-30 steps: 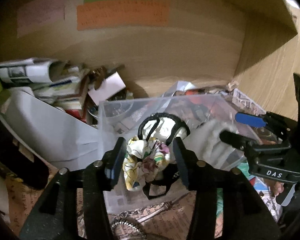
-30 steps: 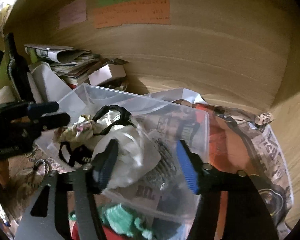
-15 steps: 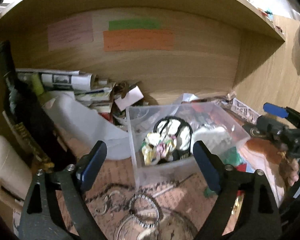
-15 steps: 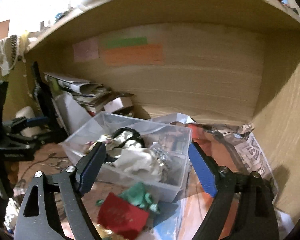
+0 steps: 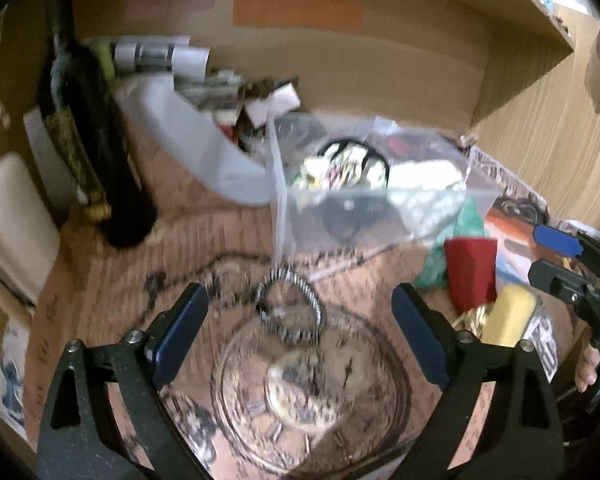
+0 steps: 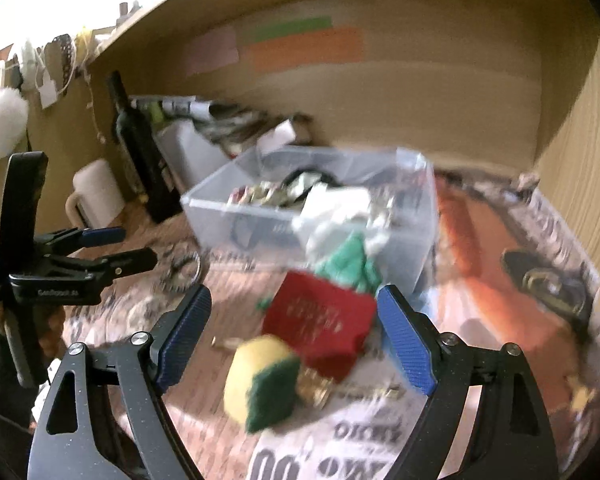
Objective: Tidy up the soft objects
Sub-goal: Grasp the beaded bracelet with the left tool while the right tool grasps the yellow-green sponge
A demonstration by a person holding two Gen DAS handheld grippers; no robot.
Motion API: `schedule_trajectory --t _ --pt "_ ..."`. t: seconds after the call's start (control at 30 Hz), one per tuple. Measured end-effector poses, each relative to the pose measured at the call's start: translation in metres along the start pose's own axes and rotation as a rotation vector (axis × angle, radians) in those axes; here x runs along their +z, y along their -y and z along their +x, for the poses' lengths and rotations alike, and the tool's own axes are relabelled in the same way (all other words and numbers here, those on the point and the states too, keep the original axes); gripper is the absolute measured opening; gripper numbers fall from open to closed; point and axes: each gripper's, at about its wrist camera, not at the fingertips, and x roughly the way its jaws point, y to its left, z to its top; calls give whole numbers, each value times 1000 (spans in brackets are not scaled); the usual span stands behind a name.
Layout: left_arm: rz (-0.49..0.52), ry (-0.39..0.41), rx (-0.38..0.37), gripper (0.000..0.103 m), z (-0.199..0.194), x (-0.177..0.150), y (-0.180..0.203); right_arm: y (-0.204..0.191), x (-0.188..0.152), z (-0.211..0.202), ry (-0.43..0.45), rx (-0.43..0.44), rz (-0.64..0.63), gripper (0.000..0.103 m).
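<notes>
Floral cloth (image 5: 332, 168) now lying released in clear bin (image 5: 284, 216), left gripper (image 5: 300, 336) pulling back spread wide and empty; right gripper (image 6: 294, 334) likewise agape, nearing sponge (image 6: 260, 380) and red cloth (image 6: 320, 316), probably next

We see a dark wine bottle (image 5: 88, 136) standing at the left of the desk (image 5: 112, 280), a white mug (image 6: 96, 192) beside it, coloured paper notes (image 5: 300, 8) above.
</notes>
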Motion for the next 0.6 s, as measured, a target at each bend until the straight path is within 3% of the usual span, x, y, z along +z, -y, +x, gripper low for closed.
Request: schedule_trajectory --t 0.1,0.17,0.4,0.53,0.6 --pt "-24 -36 -4 94 8 -10 -3 0 -11 5 -35 24 21 83" --pt "-37 -61 5 94 14 -17 -4 0 -17 7 -55 36 31 75" --pt "-55 -105 14 94 34 -20 -8 3 -29 17 -118 116 57 34" --pt "-61 -117 16 93 45 -18 -9 1 -27 14 -99 123 56 32" --pt "-59 -126 17 85 51 -17 -9 3 -23 9 -78 121 58 32"
